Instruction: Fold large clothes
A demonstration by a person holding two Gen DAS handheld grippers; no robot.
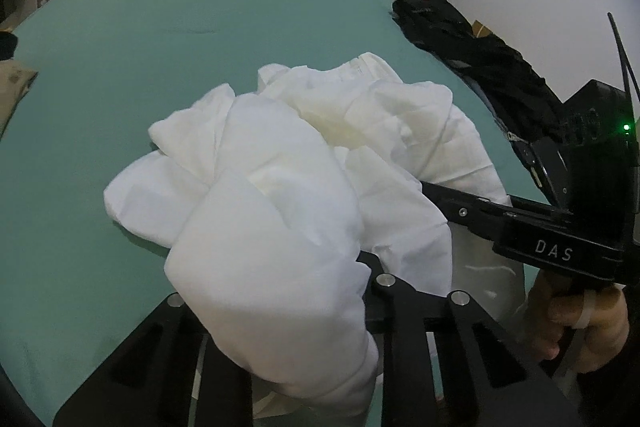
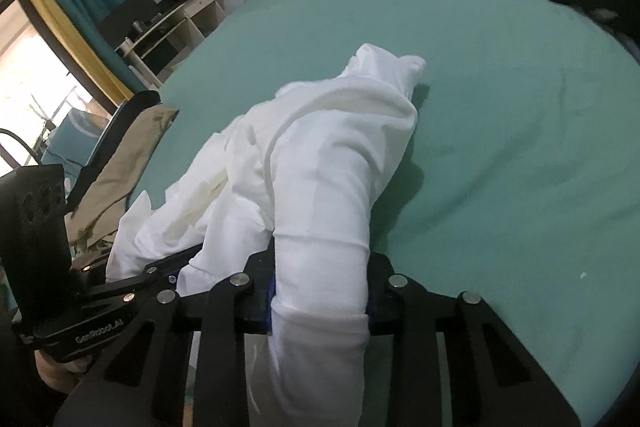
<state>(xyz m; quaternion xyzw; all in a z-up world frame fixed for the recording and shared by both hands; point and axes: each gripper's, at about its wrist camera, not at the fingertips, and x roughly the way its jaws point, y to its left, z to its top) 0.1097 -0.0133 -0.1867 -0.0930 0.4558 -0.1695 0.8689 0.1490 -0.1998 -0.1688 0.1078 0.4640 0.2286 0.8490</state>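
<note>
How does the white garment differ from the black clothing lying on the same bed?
The white garment is bunched in a heap near the bed's middle; the black clothing lies spread along the bed's edge by the wall. The white garment is gripped by both the left gripper and the right gripper; nothing touches the black clothing. Both rest on the green sheet.
</note>
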